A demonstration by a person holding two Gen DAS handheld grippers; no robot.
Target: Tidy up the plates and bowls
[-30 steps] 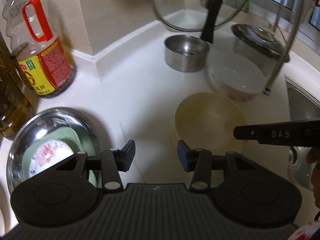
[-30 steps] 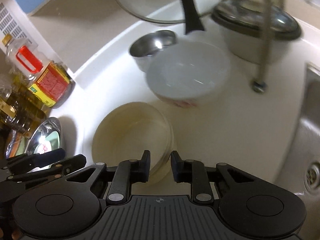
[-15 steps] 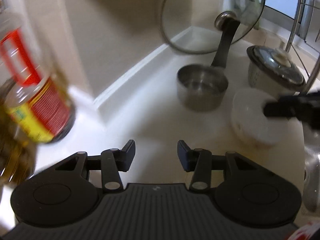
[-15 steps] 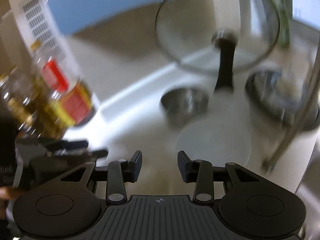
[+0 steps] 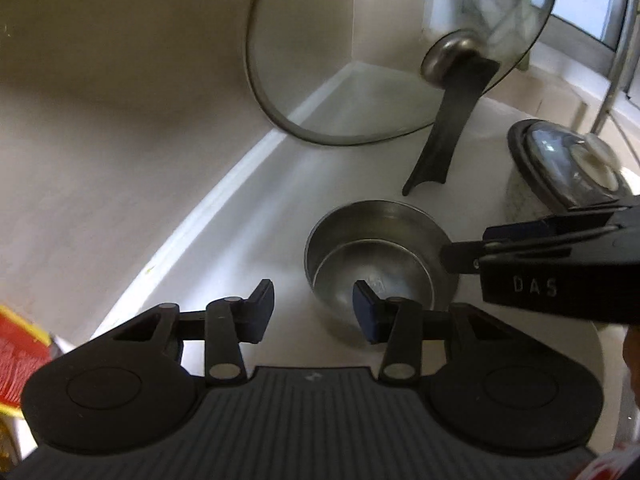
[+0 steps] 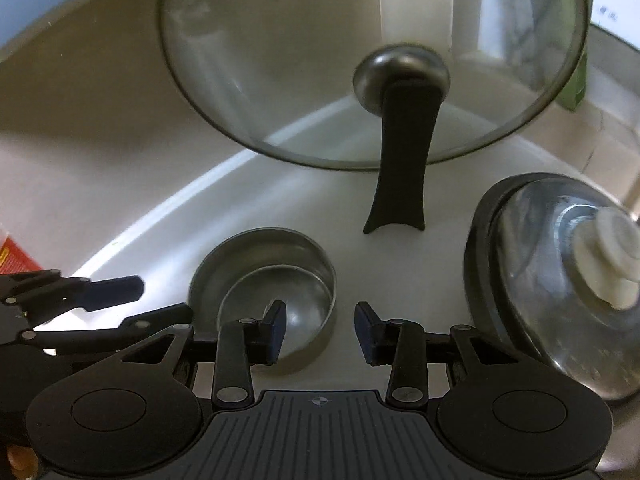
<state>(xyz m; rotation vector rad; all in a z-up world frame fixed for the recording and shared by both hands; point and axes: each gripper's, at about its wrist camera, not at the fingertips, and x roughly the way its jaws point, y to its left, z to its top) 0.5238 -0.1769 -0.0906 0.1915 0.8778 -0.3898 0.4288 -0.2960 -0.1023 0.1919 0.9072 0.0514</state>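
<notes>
While I hover both claws | left claw (image 5: 314, 310) narrowing, nothing between its fingers | right claw (image 6: 320, 330) half-wide, empty | steel bowl (image 5: 376, 256) just ahead of both, on counter (image 5: 256, 216).

Countertop (image 5: 248, 216): pale, smooth, running into a corner at 12 o'clock where the beige walls meet.
Glass lid (image 6: 280, 60): large and round, tilted back against the corner at 12 o'clock; metal knob (image 6: 400, 76) at its centre.
Lid stand (image 6: 400, 168): black, flared at the foot, standing on the counter below the knob.
Lidded pot (image 6: 560, 288): at 3 o'clock, dark rim, glass cover, pale knob on top.
Red label (image 5: 20, 364): at 8 o'clock, cut off by the edge; the container it belongs to is mostly hidden.
Window (image 5: 584, 0): at 1 o'clock, bright.
</notes>
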